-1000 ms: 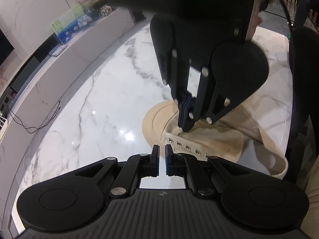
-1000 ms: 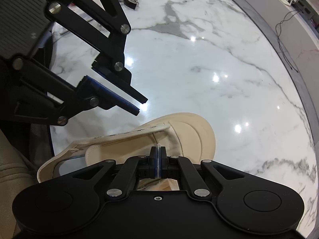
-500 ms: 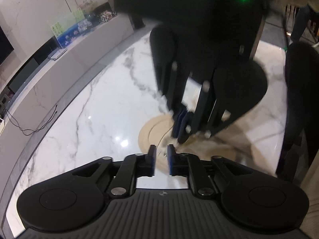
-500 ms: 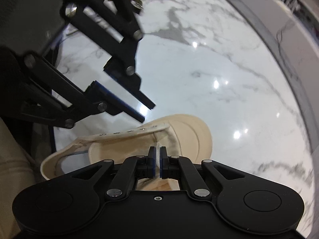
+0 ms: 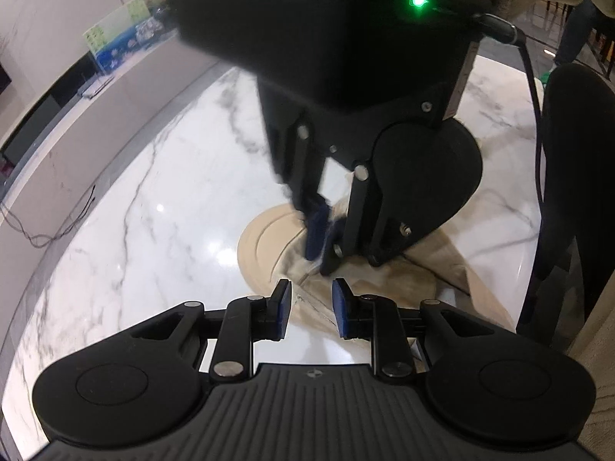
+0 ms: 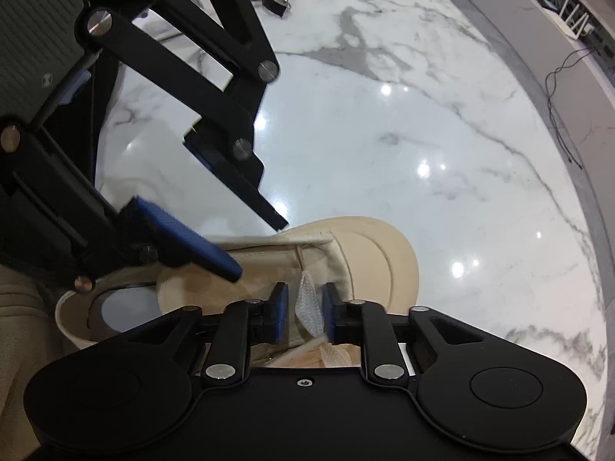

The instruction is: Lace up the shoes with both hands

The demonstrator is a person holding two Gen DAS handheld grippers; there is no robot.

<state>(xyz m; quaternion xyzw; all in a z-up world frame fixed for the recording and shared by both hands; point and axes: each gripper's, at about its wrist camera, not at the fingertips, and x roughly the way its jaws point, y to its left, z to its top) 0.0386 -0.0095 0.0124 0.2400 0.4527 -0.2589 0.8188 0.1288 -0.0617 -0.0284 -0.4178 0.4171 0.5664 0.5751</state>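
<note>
The shoe [image 6: 357, 257] lies near the desk [image 6: 423, 115] edge by the person. Both grippers, left [image 5: 309, 303] and right [image 6: 304, 313], have fingers apart; the lace [image 6: 309, 307] hangs loose between the right ones, probably for regripping.

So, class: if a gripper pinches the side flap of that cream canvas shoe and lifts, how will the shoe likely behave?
The shoe probably flops where pinched: its unlaced upper already sags and folds open. It likely lifts easily, being thin canvas on a flat sole. On the glossy marble table it may slide rather than tip, since the sole lies flat and wide.
</note>
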